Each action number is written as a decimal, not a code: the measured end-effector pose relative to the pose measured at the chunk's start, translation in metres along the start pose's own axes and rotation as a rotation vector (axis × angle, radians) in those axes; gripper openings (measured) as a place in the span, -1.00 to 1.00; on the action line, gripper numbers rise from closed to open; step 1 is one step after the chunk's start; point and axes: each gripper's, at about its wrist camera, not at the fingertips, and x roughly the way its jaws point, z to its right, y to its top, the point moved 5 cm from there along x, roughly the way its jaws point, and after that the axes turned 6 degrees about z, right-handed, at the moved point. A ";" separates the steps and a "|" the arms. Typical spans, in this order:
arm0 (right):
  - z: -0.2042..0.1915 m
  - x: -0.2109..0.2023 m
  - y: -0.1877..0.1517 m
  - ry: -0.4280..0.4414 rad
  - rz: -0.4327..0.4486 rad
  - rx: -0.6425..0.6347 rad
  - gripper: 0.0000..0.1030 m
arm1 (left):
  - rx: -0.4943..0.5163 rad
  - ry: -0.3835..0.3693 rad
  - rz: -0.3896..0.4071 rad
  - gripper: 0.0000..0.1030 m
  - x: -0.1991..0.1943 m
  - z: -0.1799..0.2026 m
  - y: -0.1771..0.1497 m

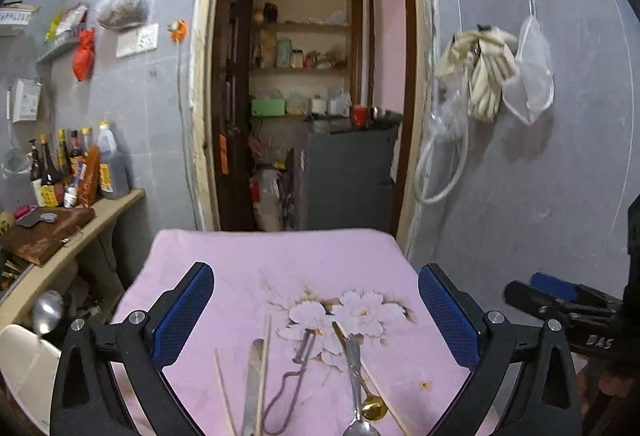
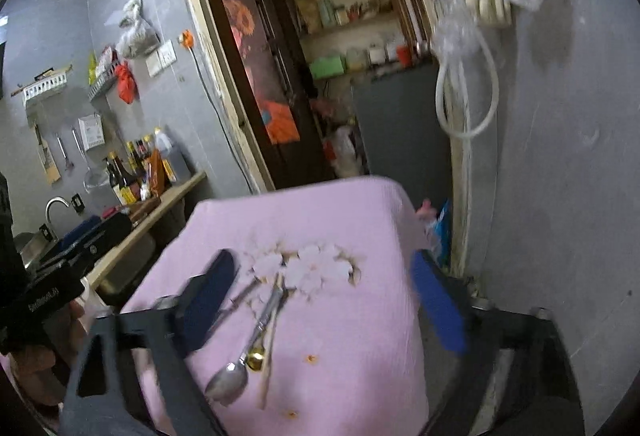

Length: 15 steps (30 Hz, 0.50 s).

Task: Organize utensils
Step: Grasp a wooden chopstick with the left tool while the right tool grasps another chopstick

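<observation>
On the pink flowered cloth lie several utensils. From left to right they are two wooden chopsticks, a flat metal knife, a peeler, a silver spoon and a small gold spoon across another chopstick. My left gripper hangs open above them, holding nothing. In the right wrist view the silver spoon and gold spoon lie just right of the left finger. My right gripper is open and empty; its left finger hides part of the peeler.
A counter on the left carries sauce bottles and a wooden board. A white container with a large spoon stands at the lower left. Behind the table is a doorway. Bags and a hose hang on the right wall.
</observation>
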 end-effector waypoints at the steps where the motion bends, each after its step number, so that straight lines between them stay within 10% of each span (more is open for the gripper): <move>1: 0.003 0.006 -0.006 0.010 -0.020 0.006 0.31 | 0.002 -0.002 -0.018 0.93 0.006 0.001 -0.004; 8: 0.002 0.048 -0.048 0.082 -0.120 0.034 -0.01 | -0.047 -0.027 -0.187 0.37 0.054 -0.007 -0.051; 15: -0.013 0.090 -0.089 0.136 -0.224 0.060 -0.41 | -0.120 0.112 -0.280 0.23 0.071 -0.039 -0.086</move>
